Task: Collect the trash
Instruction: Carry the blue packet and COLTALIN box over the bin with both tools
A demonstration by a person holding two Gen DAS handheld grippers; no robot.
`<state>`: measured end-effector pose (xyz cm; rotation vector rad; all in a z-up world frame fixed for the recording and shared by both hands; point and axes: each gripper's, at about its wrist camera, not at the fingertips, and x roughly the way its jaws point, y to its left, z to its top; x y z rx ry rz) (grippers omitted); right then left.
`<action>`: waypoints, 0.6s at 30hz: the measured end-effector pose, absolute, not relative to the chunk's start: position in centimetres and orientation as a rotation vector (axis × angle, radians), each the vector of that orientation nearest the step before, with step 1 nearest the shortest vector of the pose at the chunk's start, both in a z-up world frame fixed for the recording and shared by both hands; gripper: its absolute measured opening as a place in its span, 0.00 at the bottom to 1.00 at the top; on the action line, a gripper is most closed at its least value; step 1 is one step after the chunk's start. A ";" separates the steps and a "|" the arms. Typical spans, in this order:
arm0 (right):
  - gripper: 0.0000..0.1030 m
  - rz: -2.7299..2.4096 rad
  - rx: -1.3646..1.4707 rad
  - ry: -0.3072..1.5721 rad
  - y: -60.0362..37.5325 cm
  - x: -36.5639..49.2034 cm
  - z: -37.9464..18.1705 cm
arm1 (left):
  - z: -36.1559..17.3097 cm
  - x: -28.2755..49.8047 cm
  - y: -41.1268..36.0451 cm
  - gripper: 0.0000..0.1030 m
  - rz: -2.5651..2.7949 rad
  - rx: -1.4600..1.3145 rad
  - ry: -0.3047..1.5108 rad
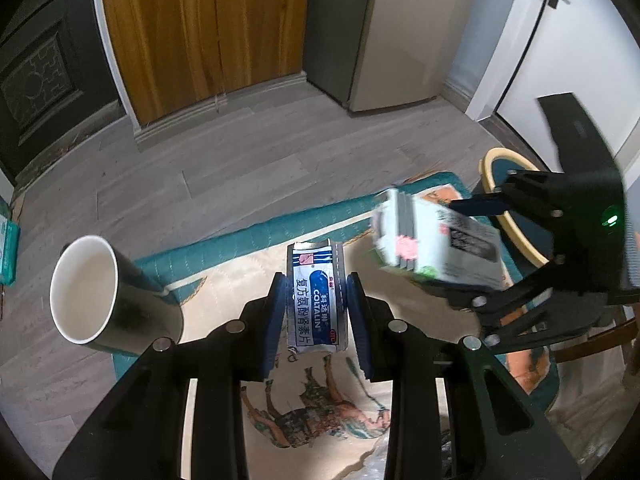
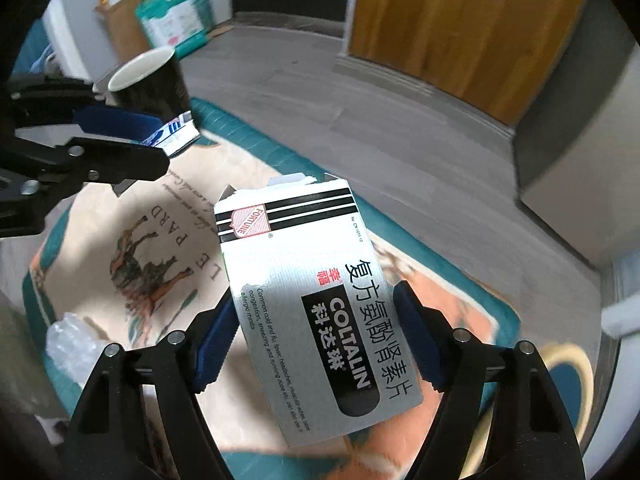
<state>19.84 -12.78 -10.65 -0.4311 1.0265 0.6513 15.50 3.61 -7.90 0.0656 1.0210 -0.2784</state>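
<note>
My left gripper (image 1: 316,314) is shut on a blue-and-white Coltalin blister pack (image 1: 315,300), held above a printed cloth. It also shows in the right wrist view (image 2: 160,140) with the pack (image 2: 178,132). My right gripper (image 2: 316,340) is shut on a silver Coltalin medicine box (image 2: 312,304) with its top flap open. In the left wrist view the right gripper (image 1: 464,248) holds the box (image 1: 436,240) up at the right, blurred. A black paper cup (image 1: 100,292) with a white inside stands at the left edge of the cloth; it also shows in the right wrist view (image 2: 150,80).
A teal-bordered cloth (image 2: 168,240) with a horse print covers the table. Crumpled clear plastic (image 2: 68,340) lies at its left edge. A round stool (image 1: 516,216) stands to the right. Beyond are a grey wood floor (image 1: 240,160), a wooden door (image 1: 200,28) and packages (image 2: 168,20).
</note>
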 end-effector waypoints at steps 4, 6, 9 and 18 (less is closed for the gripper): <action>0.74 0.563 -0.380 1.010 -15.6 18.3 -8.3 | -6.8 15.2 2.2 0.29 -0.298 0.085 0.995; 0.74 0.516 -0.350 0.995 -17.1 17.4 -7.1 | -6.4 15.2 1.4 0.29 -0.312 0.088 0.984; 0.74 0.442 -0.314 0.977 -19.4 16.1 -5.5 | -5.7 15.0 -0.1 0.29 -0.340 0.103 0.967; 0.74 0.252 -0.209 0.980 -25.9 13.4 -4.6 | -5.8 14.3 -7.5 0.29 -0.474 0.138 0.961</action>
